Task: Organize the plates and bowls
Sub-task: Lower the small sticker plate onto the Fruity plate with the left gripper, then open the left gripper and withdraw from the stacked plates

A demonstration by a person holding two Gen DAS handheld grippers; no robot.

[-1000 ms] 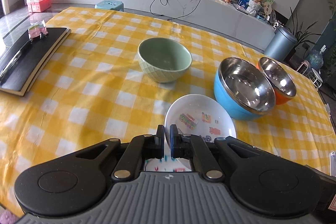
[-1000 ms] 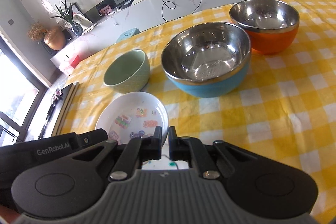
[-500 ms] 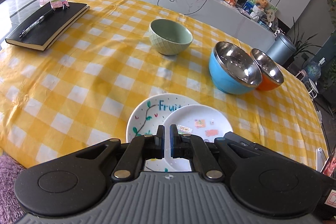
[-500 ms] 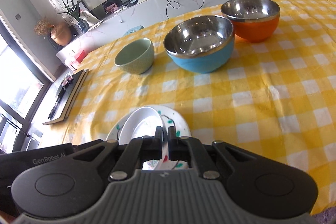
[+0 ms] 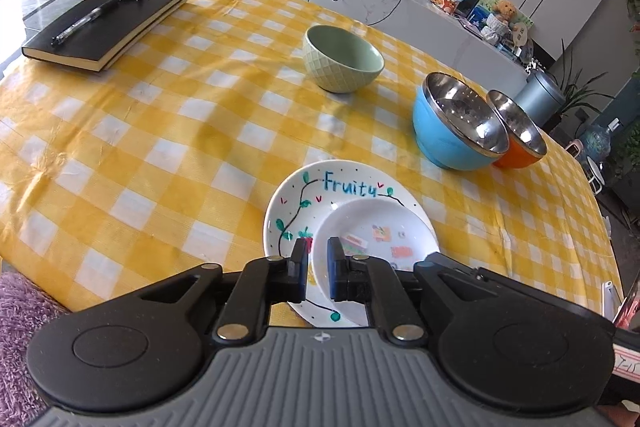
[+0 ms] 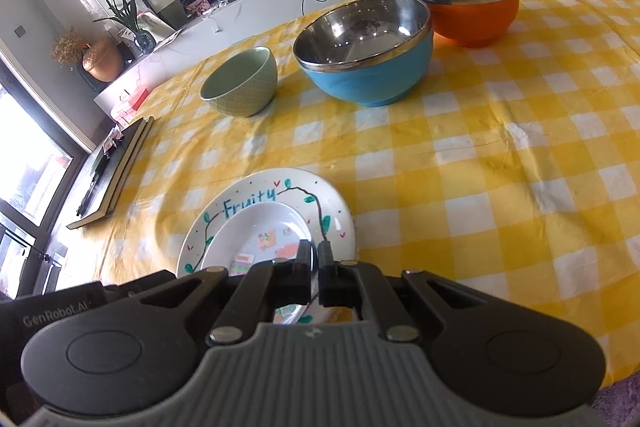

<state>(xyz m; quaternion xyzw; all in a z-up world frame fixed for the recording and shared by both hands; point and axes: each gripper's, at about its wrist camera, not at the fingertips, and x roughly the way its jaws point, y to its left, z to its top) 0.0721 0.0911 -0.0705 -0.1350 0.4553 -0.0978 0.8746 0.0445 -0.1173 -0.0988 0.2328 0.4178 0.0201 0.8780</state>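
Observation:
A small white plate with stickers (image 5: 376, 239) (image 6: 260, 239) lies on the larger white "Fruity" plate (image 5: 296, 199) (image 6: 332, 211), near the front edge of the yellow checked table. My left gripper (image 5: 317, 259) sits at the small plate's left rim. Its jaws are opening, and the rim is in the gap without being pressed. On the opposite rim, my right gripper (image 6: 315, 253) is shut on the small plate. Farther back stand a green bowl (image 5: 343, 59) (image 6: 240, 83), a blue steel-lined bowl (image 5: 456, 125) (image 6: 364, 59) and an orange one (image 5: 520, 143) (image 6: 468, 7).
A black notebook (image 5: 104, 23) (image 6: 116, 167) with a pen on it lies at the far left of the table. The cloth between the plates and the bowls is bare. A purple rug (image 5: 20, 307) lies below the table's near edge. A white cabinet runs behind the table.
Both grippers carried the small plate back from beside the bowls and over the "Fruity" plate, where it now lies. The left jaws have parted slightly. The right jaws stay closed.

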